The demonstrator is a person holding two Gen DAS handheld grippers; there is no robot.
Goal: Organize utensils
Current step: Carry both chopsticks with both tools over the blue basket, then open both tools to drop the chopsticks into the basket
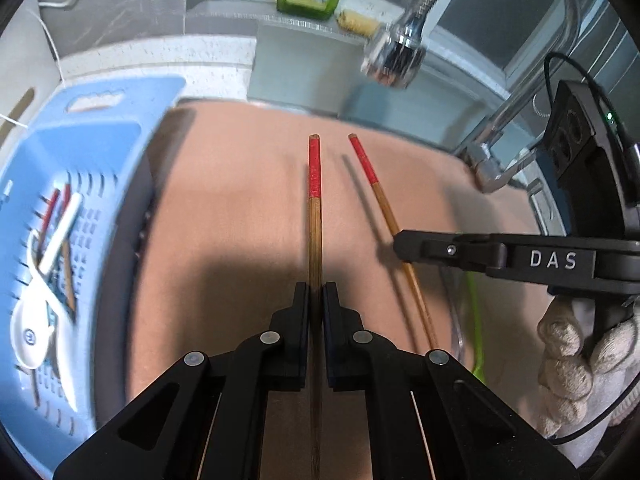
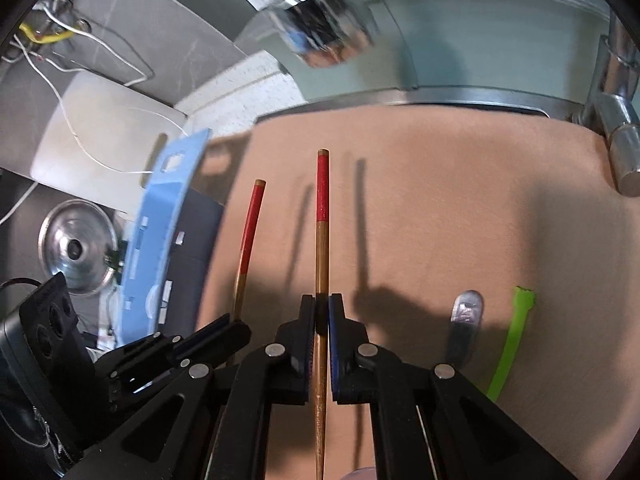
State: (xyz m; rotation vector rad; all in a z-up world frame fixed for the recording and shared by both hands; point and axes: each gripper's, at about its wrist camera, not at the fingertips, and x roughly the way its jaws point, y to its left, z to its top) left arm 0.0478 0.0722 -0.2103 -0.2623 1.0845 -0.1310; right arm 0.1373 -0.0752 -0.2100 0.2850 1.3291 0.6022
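Both tools are matte black with round silver pivot screws; the right tool (image 1: 394, 246) bears white "DAS" lettering, held by a white knitted glove (image 1: 580, 364).

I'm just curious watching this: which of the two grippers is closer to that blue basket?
Left. The left gripper, clamping a chopstick, is beside the blue basket; the right gripper, clamping another chopstick, is beyond it.

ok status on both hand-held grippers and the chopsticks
Left hand-held gripper shut on one chopstick. Right hand-held gripper shut on the other chopstick. Nothing blocking.
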